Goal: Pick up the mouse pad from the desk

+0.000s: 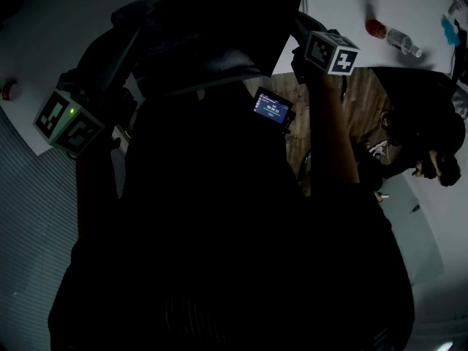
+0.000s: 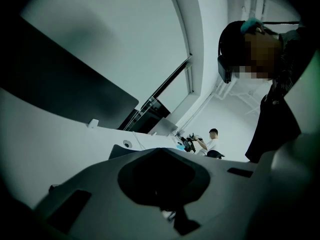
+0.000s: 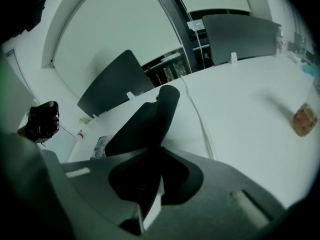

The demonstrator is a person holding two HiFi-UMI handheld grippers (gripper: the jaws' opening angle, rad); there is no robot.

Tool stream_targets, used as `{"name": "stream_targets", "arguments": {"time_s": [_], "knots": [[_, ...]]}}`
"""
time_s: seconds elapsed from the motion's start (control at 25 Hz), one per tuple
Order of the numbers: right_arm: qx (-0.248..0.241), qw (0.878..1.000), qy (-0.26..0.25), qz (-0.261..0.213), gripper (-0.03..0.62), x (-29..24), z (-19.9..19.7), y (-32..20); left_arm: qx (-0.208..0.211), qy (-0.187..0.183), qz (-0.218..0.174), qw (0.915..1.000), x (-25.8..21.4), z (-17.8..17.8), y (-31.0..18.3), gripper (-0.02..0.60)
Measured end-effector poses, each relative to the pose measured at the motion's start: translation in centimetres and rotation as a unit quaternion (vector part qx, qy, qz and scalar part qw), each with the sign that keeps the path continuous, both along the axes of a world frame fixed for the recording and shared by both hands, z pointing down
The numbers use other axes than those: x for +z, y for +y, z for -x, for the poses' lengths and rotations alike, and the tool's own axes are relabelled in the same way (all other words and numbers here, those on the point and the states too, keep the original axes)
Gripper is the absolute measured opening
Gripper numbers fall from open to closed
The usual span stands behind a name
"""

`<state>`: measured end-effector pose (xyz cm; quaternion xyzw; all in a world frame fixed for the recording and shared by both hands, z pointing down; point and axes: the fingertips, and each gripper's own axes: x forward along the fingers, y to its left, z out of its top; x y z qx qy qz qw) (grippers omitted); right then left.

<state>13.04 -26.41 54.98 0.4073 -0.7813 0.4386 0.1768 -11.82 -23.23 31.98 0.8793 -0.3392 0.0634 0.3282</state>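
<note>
While the right gripper's (image 3: 150,209) fingers pinch one edge of the dark, flat, flexible mouse pad (image 3: 150,119), which rises beyond them above the white counter (image 3: 240,114), the left gripper's (image 2: 167,210) fingers look pressed together and empty. Held only at that single narrow pinch, the limp pad could sag and slip free.

Two tongs, left tongs (image 2: 165,194), right tongs (image 3: 150,194); one mouse pad (image 3: 150,119), one bottle (image 1: 398,41), one cable (image 3: 200,119)

Mouse pad (image 3: 145,126) in right gripper (image 3: 149,189), bottle (image 3: 303,120) on desk (image 3: 240,99) rightward
</note>
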Motion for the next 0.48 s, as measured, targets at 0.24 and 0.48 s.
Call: {"name": "stream_targets", "arguments": {"time_s": [0.24,0.48], "knots": [[0.018,0.999,0.04,0.007,0.017,0.2,-1.7,0.4,0.018,0.022,0.011,0.9995,2.9,1.4,-2.1,0.008],[0.044,0.998,0.048,0.017,0.017,-1.0,-3.4,1.2,0.034,0.051,0.022,0.9978,4.0,1.1,-3.1,0.008]]}}
